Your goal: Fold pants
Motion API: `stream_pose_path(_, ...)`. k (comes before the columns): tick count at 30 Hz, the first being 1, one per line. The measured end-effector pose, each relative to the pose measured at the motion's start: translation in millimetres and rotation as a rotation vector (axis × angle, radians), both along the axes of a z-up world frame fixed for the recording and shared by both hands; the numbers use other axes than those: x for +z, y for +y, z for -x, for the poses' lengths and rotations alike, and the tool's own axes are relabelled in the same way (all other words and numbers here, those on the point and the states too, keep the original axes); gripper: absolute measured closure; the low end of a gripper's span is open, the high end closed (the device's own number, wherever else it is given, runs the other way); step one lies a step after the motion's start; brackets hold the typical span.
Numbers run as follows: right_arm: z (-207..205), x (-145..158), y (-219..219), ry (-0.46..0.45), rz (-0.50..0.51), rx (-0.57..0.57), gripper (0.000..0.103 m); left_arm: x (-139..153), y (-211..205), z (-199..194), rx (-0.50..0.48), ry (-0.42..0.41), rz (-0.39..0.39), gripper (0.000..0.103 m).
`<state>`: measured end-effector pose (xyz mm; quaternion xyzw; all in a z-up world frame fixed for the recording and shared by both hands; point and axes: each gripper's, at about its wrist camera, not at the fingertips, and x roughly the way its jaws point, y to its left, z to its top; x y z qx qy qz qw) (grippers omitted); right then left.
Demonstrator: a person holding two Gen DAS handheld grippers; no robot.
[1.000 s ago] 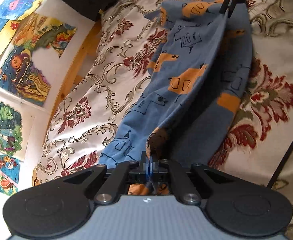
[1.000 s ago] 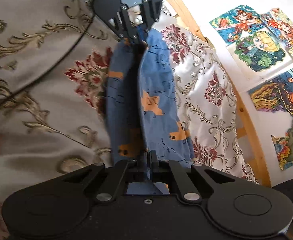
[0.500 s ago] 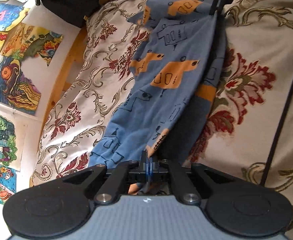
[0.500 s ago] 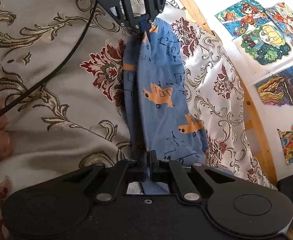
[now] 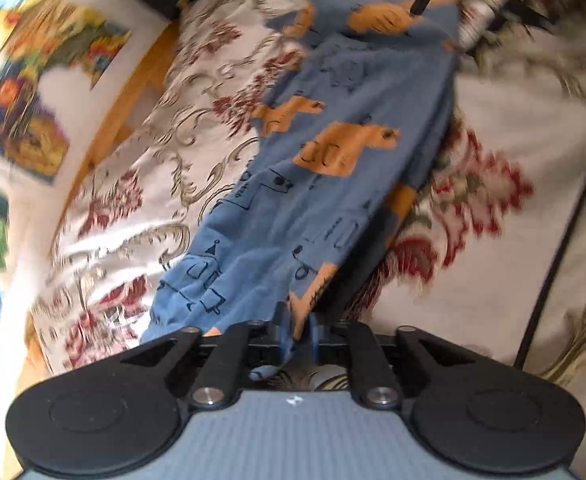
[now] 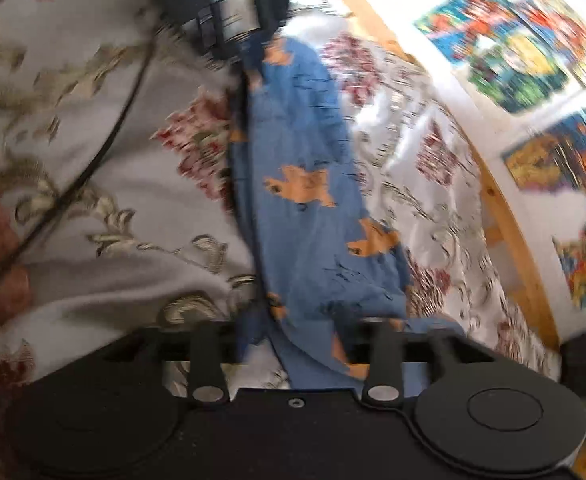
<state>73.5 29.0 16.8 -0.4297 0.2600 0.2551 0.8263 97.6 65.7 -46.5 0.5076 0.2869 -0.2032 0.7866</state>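
My left gripper (image 5: 296, 334) has its blue pads parted a little, with a fold of the pants (image 5: 325, 184) lying in the gap between them; the cloth looks loose there, not pinched. My right gripper (image 6: 293, 344) has its fingers spread wide, and the other end of the pants (image 6: 309, 208) runs down between them without being clamped. The pants are blue with orange animal shapes and dark line drawings, folded lengthwise into one long strip that lies on the floral bedspread (image 5: 513, 152), stretched between my two grippers. In the left wrist view the tip of my right gripper shows at the far end of the strip; in the right wrist view my left gripper (image 6: 233, 20) sits at the far end. Colourful drawings (image 6: 505, 52) hang on the white wall beside the wooden bed frame (image 6: 509, 240). A black cable (image 6: 93, 160) crosses the bedspread. Both views are blurred, and I can read no writing or label anywhere.
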Motion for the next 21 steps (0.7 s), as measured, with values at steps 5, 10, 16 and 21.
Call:
stream_pose_path(5, 0, 33, -38, 0.029, -0.135, -0.19, 0.027, 22, -22, 9, 0.099, 0.025, 0.191, 0.06)
stream_pose_path(10, -3, 49, -88, 0.041, -0.263, -0.402, 0.012, 34, -59, 18, 0.153, 0.027, 0.365, 0.053)
stream_pose_path(16, -12, 55, -153, -0.028, -0.375, -0.626, 0.002, 44, -129, 22, 0.064, -0.003, 0.487, 0.035)
stream_pose_path(21, -11, 52, -200, -0.057, -0.485, -0.702, 0.001, 39, -188, 13, -0.019, -0.011, 0.476, 0.032)
